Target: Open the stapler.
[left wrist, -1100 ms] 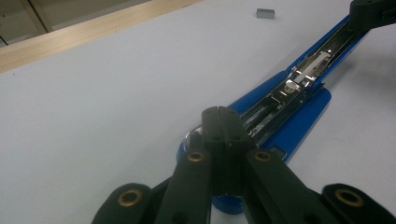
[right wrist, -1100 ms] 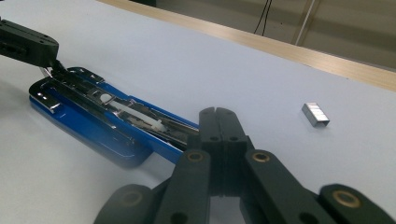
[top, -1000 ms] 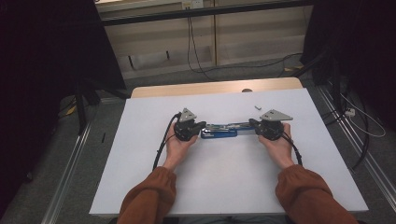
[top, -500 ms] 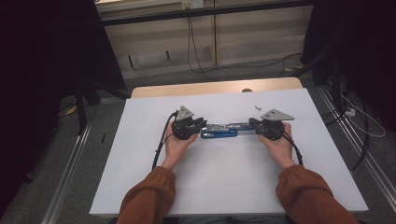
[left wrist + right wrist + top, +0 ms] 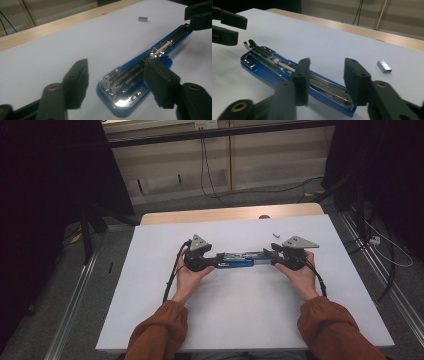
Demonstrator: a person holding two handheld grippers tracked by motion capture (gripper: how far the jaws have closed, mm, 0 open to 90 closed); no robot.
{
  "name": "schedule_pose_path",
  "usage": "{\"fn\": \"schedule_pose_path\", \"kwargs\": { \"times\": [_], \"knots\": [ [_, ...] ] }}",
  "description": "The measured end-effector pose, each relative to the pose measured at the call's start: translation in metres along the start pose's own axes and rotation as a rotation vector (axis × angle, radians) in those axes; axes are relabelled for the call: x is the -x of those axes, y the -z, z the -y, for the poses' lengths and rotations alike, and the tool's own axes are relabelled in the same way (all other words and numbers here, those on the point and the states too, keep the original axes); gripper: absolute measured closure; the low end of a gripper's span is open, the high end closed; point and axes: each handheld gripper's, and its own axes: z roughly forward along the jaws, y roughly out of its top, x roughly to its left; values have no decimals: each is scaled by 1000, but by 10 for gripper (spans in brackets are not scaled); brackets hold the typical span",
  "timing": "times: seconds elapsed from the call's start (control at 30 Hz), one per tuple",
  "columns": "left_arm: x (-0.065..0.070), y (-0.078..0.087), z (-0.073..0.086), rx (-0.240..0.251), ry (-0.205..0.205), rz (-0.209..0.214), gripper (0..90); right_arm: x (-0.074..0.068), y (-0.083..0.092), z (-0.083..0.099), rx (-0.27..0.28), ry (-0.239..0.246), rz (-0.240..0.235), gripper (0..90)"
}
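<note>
A blue stapler (image 5: 239, 260) lies opened out flat near the middle of the white surface (image 5: 150, 285), its long axis running left to right between the two hands. The chrome staple channel faces upward along the whole length of the blue body.

Left hand-held gripper (image 5: 202, 262): held in the person's left hand (image 5: 187, 276) at the stapler's left end, with its grey three-cornered plate on top and its black cable looping back toward the person. In the left gripper view its jaws stand released and well apart, straddling the rounded chrome end of the stapler (image 5: 140, 75); the right jaw overlaps the stapler's edge in that view, but whether it touches cannot be told, and the left jaw is clear of it.

Right hand-held gripper (image 5: 280, 257): held in the person's right hand (image 5: 300, 277) at the stapler's right end. In the right gripper view its jaws are likewise released, parted on either side of the narrow blue end of the stapler (image 5: 294, 75) without closing on it.

A small strip of staples (image 5: 384, 66) lies loose on the white surface, near the right hand-held gripper and apart from the stapler; it also appears beyond the stapler in the left gripper view (image 5: 142, 19). A bare wooden edge (image 5: 230, 214) borders the far side of the surface. Both forearms wear rust-brown sleeves (image 5: 157, 335).
</note>
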Motion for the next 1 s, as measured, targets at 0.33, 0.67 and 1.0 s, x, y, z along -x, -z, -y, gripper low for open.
{"fn": "schedule_pose_path", "kwargs": {
  "times": [0.33,0.67,1.0],
  "knots": [
    [-4,7,-1,-25,5,-24,118,-1,-1,-2,-4,0,-38,180],
    [-4,24,6,5,12,-5,44,-2,2,-4,13,-30,-16,91],
    [-3,43,14,30,23,-47,43,2,10,-5,18,-57,-34,51]
  ]
}}
